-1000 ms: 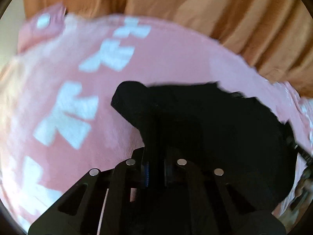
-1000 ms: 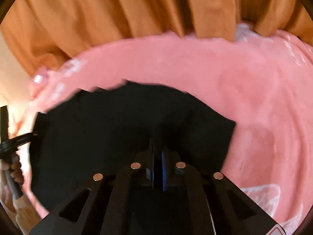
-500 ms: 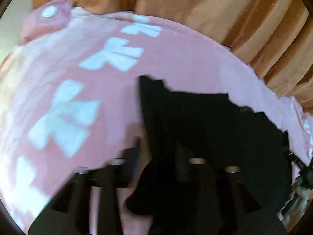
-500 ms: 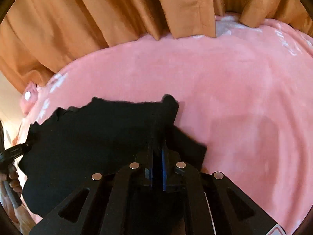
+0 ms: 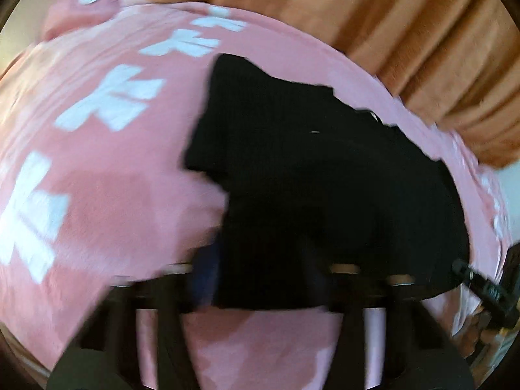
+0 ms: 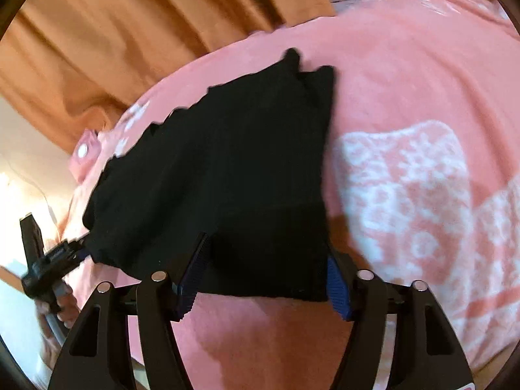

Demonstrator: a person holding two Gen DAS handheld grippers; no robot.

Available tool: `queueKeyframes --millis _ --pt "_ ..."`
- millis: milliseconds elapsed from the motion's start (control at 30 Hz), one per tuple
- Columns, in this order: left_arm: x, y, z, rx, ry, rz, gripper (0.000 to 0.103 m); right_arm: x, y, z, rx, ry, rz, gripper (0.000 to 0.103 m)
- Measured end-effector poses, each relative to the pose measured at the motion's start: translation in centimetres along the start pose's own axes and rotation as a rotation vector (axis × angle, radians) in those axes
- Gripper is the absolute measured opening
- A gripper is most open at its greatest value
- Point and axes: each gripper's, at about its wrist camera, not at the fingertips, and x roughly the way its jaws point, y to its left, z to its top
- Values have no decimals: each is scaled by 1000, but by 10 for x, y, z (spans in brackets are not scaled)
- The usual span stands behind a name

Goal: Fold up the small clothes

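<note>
Both grippers have let go since half a second ago: the jaws that were closed on the black cloth now stand spread, and the garment lies flat instead of lifted at its near corners.

Pink bedspread [image 6: 422, 74] fills both views; white bow-like prints [image 5: 110, 100] run along its left part in the left wrist view, and a white lacy patch [image 6: 403, 188] lies just right of the garment in the right wrist view. Orange curtain [image 5: 373, 13] hangs behind the bed.

Black garment [image 6: 227, 169] rests on the bedspread, spread wide, ribbed texture visible, near hem straight, far edge jagged.

Right gripper [image 6: 263, 276]: jaws wide apart, blue pads on either side of the garment's near right corner; the cloth lies between them, not pinched.

Left gripper [image 5: 260, 279]: motion-blurred, jaws apart, near left edge of the garment lying across the gap. Cannot tell whether a pad touches the cloth.

Small pink pillow with a white dot [image 5: 87, 0] sits at the bed's far left corner.
</note>
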Motion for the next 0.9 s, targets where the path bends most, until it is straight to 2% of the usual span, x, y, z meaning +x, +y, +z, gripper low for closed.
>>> queueKeyframes --millis 67,200,267,300,400,467,500,567,633,667,700,767,833,900 --pt "-13 8 12 -47 41 -64 6 -6 6 12 20 -17 40 12" --pt "-85 17 9 11 6 -55 6 -62 25 13 -85 -76 26 9" --pt "-107 24 -4 28 41 -32 6 -79 27 2 -116 -40 11 8" --pt "-112 30 -18 24 89 -26 6 -81 26 -8 -121 -8 -9 8" --pt "-87 36 -50 19 201 -4 5 -58 14 -37 -115 107 -92 8" --pt "-65 35 -60 33 223 63 5 -36 3 -51 -101 179 -136 8" --pt "-60 37 -61 22 225 65 5 -34 3 -52 -93 179 -143 10" --pt "-75 39 -49 -19 171 10 6 -52 16 -39 -136 101 -180 18" --pt "-97 37 -30 0 75 11 16 -67 27 -20 -190 -3 -217 34" --pt "-106 35 -15 15 20 30 32 -70 32 -8 -206 -38 -210 43" --pt "-110 33 -3 15 -18 46 44 -69 36 4 -220 -57 -198 46" --pt "-105 31 27 19 -87 56 54 -57 44 26 -254 -87 -173 47" --pt "-84 31 47 14 -93 56 56 -31 47 46 -275 -87 -173 51" --pt "-50 30 59 -16 -52 18 56 3 44 67 -271 -66 -170 51"
